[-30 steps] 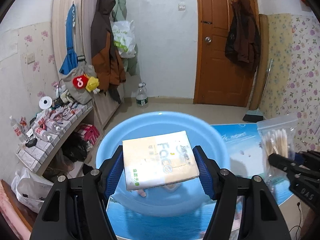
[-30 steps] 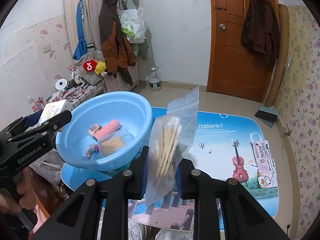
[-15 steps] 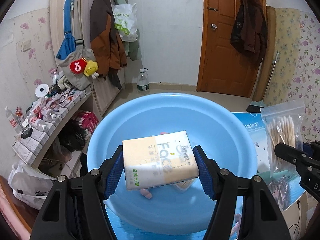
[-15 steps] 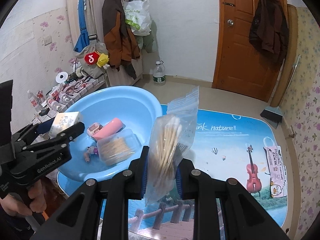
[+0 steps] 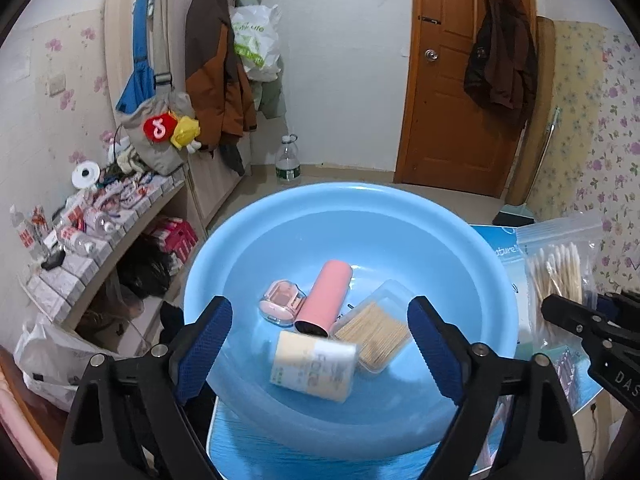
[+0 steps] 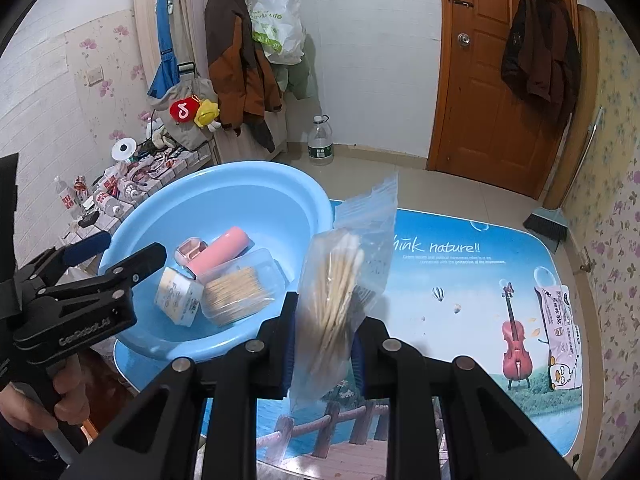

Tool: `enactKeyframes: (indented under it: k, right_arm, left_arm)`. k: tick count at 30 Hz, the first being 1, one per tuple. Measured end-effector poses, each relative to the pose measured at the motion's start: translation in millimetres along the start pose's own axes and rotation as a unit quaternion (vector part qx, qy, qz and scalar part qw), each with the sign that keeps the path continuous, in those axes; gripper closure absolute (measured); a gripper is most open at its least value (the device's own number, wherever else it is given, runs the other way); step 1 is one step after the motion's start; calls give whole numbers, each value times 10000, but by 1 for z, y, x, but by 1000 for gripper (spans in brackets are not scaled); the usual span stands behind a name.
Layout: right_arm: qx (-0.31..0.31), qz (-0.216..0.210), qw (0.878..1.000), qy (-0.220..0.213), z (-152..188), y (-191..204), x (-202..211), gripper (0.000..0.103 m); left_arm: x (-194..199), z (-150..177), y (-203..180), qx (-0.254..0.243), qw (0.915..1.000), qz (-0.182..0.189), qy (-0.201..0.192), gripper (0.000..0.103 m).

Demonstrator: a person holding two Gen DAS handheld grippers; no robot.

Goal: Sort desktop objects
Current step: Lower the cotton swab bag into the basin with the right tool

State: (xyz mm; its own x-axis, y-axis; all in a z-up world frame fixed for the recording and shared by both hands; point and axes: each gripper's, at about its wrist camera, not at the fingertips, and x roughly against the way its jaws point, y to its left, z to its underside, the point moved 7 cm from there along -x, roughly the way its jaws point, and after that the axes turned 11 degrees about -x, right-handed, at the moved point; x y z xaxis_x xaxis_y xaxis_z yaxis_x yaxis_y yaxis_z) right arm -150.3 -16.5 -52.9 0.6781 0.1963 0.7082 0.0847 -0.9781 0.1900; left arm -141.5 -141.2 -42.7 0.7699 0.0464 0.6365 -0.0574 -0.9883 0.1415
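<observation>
A blue basin (image 5: 480,264) (image 6: 256,196) stands at the table's left end. In it lie a pink cylinder (image 5: 324,300) (image 6: 218,254), a small pink case (image 5: 280,306) (image 6: 191,249), a clear box of sticks (image 5: 374,332) (image 6: 240,288) and a tissue pack (image 5: 314,366) (image 6: 178,296), blurred below my left gripper (image 5: 320,344) (image 6: 120,252). That gripper's jaws are opening, with nothing touching the pads. My right gripper (image 6: 324,336) is shut on a clear bag of cotton swabs (image 6: 340,280) (image 5: 556,272), upright beside the basin's right rim.
The table mat (image 6: 460,280) shows a sky and violin print. A snack packet (image 6: 558,336) lies near its right edge. A cluttered shelf (image 5: 92,224) runs along the left wall. A person's hand (image 6: 60,396) holds the left gripper's handle. A water bottle (image 6: 320,142) stands on the floor.
The left jaws spread apart and let go of the tissue pack, which dropped into the basin beside the box of sticks. The right gripper kept its hold on the swab bag.
</observation>
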Motion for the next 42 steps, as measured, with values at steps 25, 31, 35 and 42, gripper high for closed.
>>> enactKeyframes:
  k: [25,31,35,42]
  right_arm:
    - [215,-200,9996,9,5,36,6,79]
    - [410,-379,9984,45,4,66,3,79]
    - [616,-520,9967,64,9,88,5,79]
    - [715,-536,9960,87,13,104,5,79]
  left_arm:
    - [52,10,16,-109,9990,-37,-435,8]
    - [56,21,35,8,9992,-126,-379,7]
    - [55,25,43,85,9992,-136,-357,7]
    - [54,26,44,105,9993,-108,-346,7]
